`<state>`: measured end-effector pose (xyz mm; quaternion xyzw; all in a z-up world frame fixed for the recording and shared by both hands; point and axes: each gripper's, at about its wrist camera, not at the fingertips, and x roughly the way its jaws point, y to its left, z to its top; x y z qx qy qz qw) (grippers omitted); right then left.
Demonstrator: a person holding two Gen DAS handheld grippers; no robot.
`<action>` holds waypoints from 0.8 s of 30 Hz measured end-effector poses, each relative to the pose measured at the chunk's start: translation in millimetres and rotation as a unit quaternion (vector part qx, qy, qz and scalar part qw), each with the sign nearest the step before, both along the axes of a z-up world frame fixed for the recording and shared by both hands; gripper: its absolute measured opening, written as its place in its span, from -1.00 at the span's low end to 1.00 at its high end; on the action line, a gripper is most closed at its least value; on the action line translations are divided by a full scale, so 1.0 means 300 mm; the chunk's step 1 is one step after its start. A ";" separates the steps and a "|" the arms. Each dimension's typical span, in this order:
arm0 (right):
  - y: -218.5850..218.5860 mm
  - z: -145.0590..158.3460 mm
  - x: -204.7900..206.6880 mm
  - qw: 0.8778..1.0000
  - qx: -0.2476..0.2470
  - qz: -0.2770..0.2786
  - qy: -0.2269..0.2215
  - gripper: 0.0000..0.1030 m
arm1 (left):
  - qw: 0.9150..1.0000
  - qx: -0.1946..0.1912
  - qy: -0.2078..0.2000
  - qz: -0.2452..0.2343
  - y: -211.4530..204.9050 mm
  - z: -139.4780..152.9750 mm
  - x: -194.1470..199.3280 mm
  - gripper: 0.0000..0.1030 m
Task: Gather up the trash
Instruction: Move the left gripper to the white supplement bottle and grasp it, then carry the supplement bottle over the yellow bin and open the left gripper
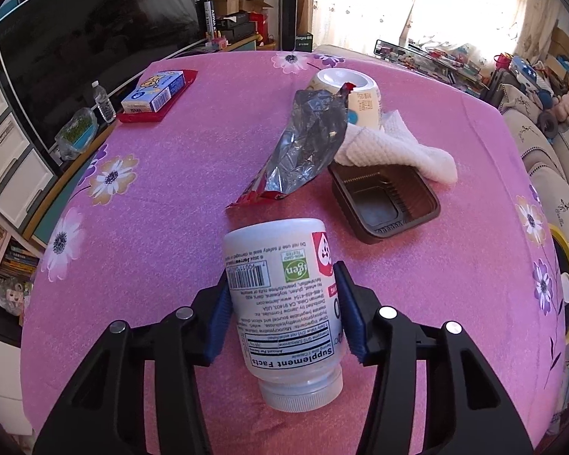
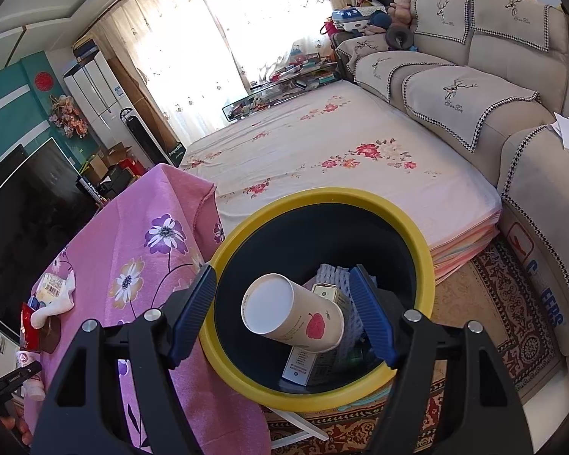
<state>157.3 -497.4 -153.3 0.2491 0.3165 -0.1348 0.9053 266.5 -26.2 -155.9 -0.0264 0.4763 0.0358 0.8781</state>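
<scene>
Left wrist view: the left claw [image 1: 284,303] has its blue pads pressed on both sides of a white supplement bottle [image 1: 280,299] lying on the pink flowered desk [image 1: 163,204], cap toward the camera.
Left claw state: partly closed – clamped on the bottle's body.
Beyond the bottle: a crumpled foil snack bag [image 1: 303,144] – silver inside, red outside – leans up against a white cup [image 1: 351,93] on its side.
Paper towel [image 1: 394,149]: white, draped beside the cup, its edge over the far rim of a brown plastic tray [image 1: 385,204].
Far left corner of desk: a blue-and-white box [image 1: 153,91] resting on a flat red item.
Right wrist view: the right claw [image 2: 284,318] hangs over a black bin with a yellow rim [image 2: 322,193] standing beside the desk.
Right claw state: wide open, its pads touching nothing.
Paper cup [image 2: 294,313]: white with a red apple print, tilted, seen between the pads and lying inside the bin on top of other trash.
Other bin contents: white foam netting [image 2: 332,275] and a small carton [image 2: 303,366].
Behind the bin: a low bed with a flowered sheet [image 2: 322,144] and a beige sofa [image 2: 493,87].
</scene>
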 end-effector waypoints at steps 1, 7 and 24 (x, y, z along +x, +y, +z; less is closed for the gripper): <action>-0.002 -0.002 -0.003 1.000 0.000 -0.001 -0.001 0.33 | 1.000 0.000 -0.004 -0.007 -0.008 0.014 -0.015 -0.04; 0.002 0.000 -0.015 1.000 0.002 0.000 -0.004 0.33 | 0.998 -0.004 -0.043 -0.044 -0.081 0.123 -0.086 -0.07; -0.059 0.042 -0.101 0.999 -0.008 -0.028 -0.024 0.34 | 0.966 -0.020 -0.101 -0.238 -0.562 0.341 -0.093 -0.08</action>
